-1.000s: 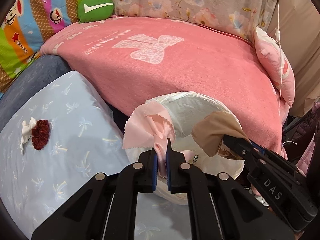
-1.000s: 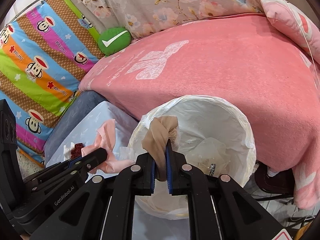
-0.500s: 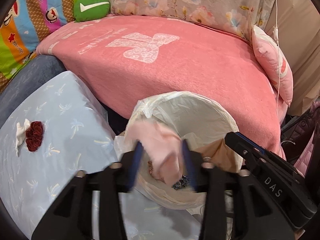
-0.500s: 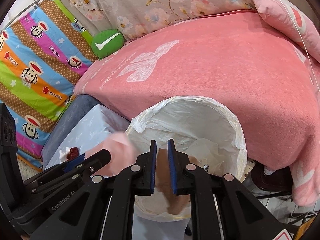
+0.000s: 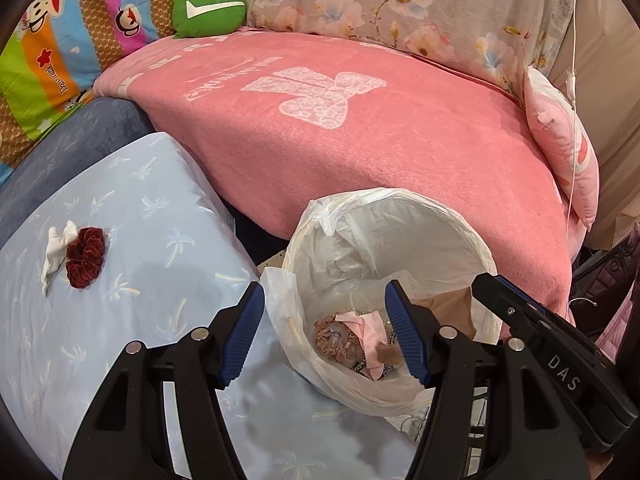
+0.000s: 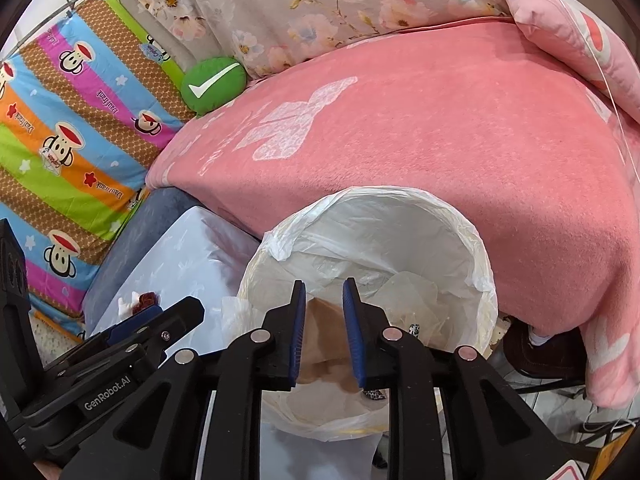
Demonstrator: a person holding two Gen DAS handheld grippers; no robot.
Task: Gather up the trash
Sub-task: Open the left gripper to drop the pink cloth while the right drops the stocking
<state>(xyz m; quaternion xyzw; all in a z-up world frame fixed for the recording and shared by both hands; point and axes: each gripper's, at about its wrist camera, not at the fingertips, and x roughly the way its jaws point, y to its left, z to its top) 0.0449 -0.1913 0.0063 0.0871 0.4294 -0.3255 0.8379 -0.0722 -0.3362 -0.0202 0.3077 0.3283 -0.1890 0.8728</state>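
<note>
Both the left gripper [image 5: 324,336] and right gripper [image 6: 324,332] hang spread and empty over the lined bin [image 5: 452,216]; the pink cloth [image 5: 362,330] and tan cloth [image 6: 320,334], clamped a second ago, now lie inside below them. Withdrawing could snag the loose liner and tip it. The red scrunchie [image 5: 85,257] and white scrap [image 5: 56,246] wait far left.

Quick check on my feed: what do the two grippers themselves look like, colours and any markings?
Both are matte black plastic frames with silver rivets at the joints. The left gripper and right gripper each carry ribbed blue pads on their fingertips. The right one's side reads "DAS", the left's "GenRobot.AI", both in white. No cables or sleeves show.
</note>
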